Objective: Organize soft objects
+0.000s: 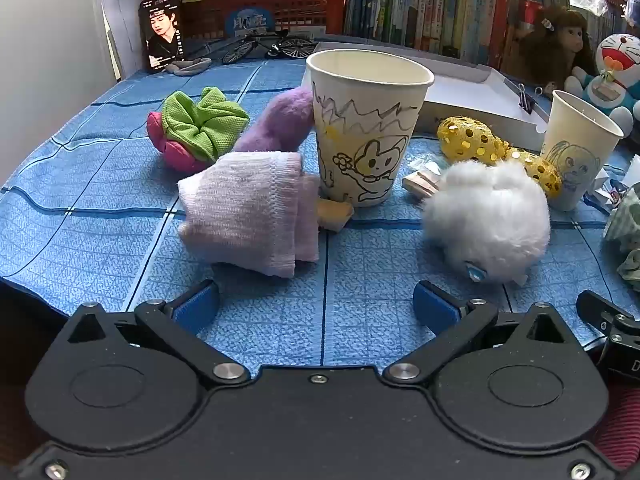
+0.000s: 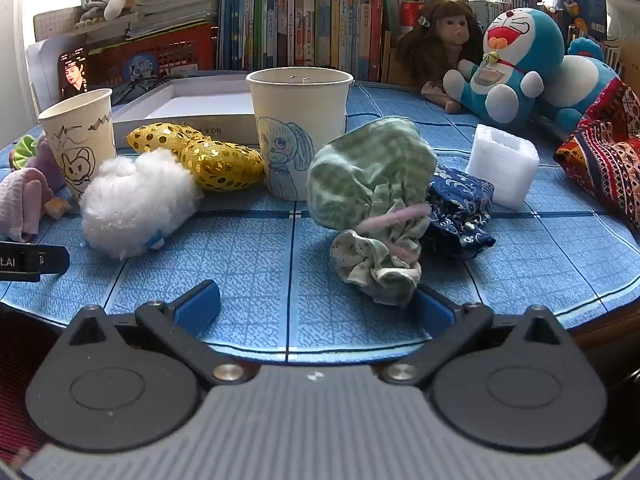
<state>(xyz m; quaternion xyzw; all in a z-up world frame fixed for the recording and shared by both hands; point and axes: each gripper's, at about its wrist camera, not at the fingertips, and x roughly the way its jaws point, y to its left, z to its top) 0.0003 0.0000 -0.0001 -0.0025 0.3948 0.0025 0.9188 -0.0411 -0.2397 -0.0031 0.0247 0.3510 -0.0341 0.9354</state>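
Observation:
In the left wrist view my left gripper (image 1: pixel 316 304) is open and empty above the blue cloth. Ahead lie a folded pink sock (image 1: pixel 248 216), a purple plush (image 1: pixel 280 120), a green-and-pink scrunchie (image 1: pixel 196 128), a white fluffy ball (image 1: pixel 488 216) and a gold sequin pouch (image 1: pixel 472 140), around a drawn-on paper cup (image 1: pixel 364 128). In the right wrist view my right gripper (image 2: pixel 316 304) is open and empty. A green checked cloth bundle (image 2: pixel 368 176) and a floral scrunchie (image 2: pixel 376 264) lie just ahead of its right finger, with a dark blue scrunchie (image 2: pixel 460 212) beside them.
A second drawn-on cup (image 2: pixel 298 128) stands mid-table. A shallow white box (image 2: pixel 188 108) lies behind the cups. A white foam block (image 2: pixel 502 160), a patterned red cloth (image 2: pixel 600 160), a Doraemon plush (image 2: pixel 512 64) and a doll (image 2: pixel 444 36) are at right. Bookshelves line the back.

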